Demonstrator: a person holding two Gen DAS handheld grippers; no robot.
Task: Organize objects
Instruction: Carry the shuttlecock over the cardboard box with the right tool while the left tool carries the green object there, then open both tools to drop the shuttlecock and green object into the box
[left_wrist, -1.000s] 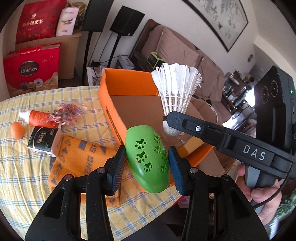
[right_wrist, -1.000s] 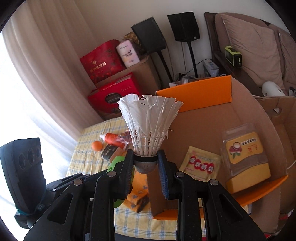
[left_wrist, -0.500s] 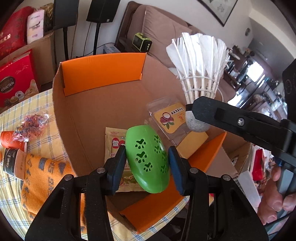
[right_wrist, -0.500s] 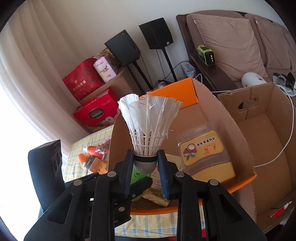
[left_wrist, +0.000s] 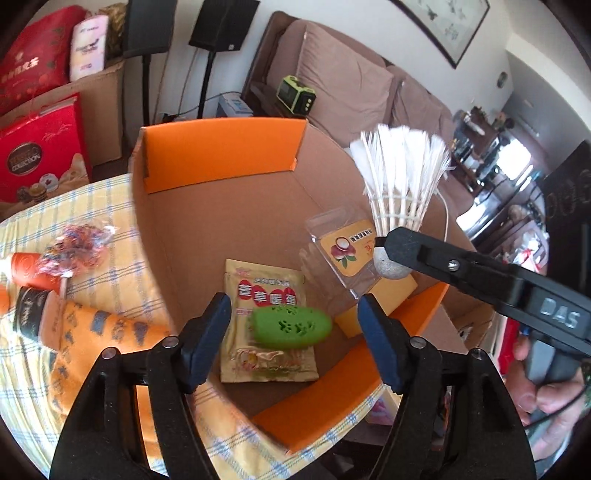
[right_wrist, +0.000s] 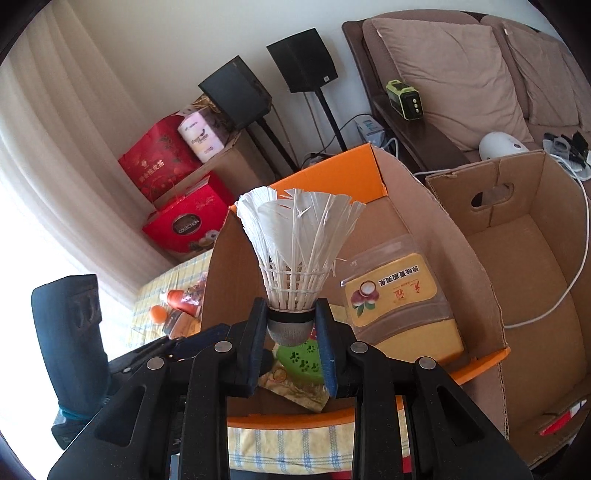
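Note:
The orange-edged cardboard box (left_wrist: 218, 162) stands on the checked tablecloth. A green egg-shaped case with paw prints (left_wrist: 290, 326) lies inside it on a yellow food sachet (left_wrist: 264, 295); the case also shows in the right wrist view (right_wrist: 301, 362). My left gripper (left_wrist: 295, 341) is open and empty above the case. My right gripper (right_wrist: 291, 345) is shut on the cork of a white feather shuttlecock (right_wrist: 295, 251) and holds it upright over the box; the shuttlecock also shows in the left wrist view (left_wrist: 400, 184). A clear packet with a yellow label (right_wrist: 395, 291) lies in the box.
On the cloth left of the box lie an orange patterned towel (left_wrist: 96, 332), a dark tube (left_wrist: 27, 314), an orange bottle (left_wrist: 29, 266) and a bag of coloured bands (left_wrist: 79, 245). An empty brown carton (right_wrist: 524, 251) stands right of the box. Red gift boxes, speakers and a sofa stand behind.
My left gripper has opened and let go of the green case, which now lies in the box on the sachet. My right gripper has moved further over the box with the shuttlecock.

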